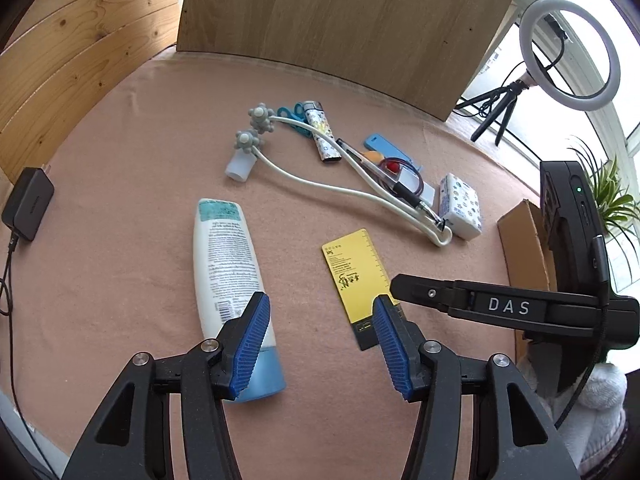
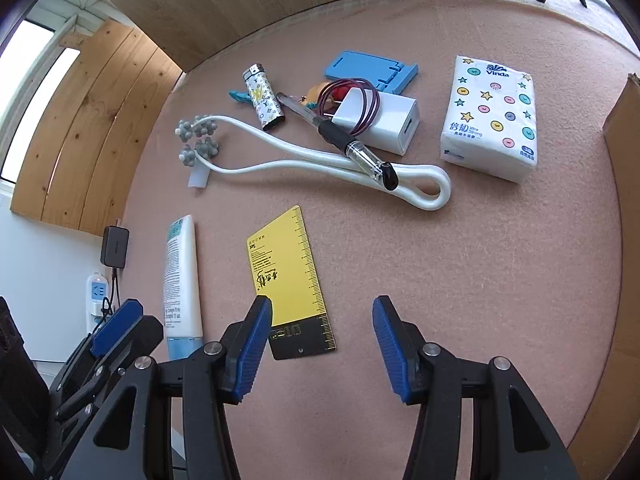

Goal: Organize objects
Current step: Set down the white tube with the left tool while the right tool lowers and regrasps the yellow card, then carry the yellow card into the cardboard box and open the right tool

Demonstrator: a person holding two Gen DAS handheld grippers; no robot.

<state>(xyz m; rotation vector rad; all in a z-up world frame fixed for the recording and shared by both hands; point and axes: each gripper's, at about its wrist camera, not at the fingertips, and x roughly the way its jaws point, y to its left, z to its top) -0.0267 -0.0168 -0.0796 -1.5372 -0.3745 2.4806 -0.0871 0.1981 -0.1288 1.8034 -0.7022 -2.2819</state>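
Note:
A white lotion tube (image 1: 228,272) (image 2: 182,276) with a blue cap and a yellow ruler card (image 1: 358,276) (image 2: 290,276) lie side by side on the pink mat. Behind them lie a white massager (image 1: 320,188) (image 2: 312,160) with grey knobbed balls, a pen (image 2: 344,136), a patterned lighter (image 2: 264,100), a white charger (image 2: 384,120), a blue stand (image 2: 372,70) and a tissue pack (image 1: 460,206) (image 2: 490,116). My left gripper (image 1: 320,304) hovers open above the tube's cap end and the card. My right gripper (image 2: 320,304) is open over the card's lower right, holding nothing.
A cardboard box (image 1: 524,248) (image 2: 624,200) stands at the mat's right edge. A black power adapter (image 1: 28,204) with its cable sits at the left edge. A ring light (image 1: 568,54) on a tripod and a wooden panel (image 1: 340,20) stand at the back.

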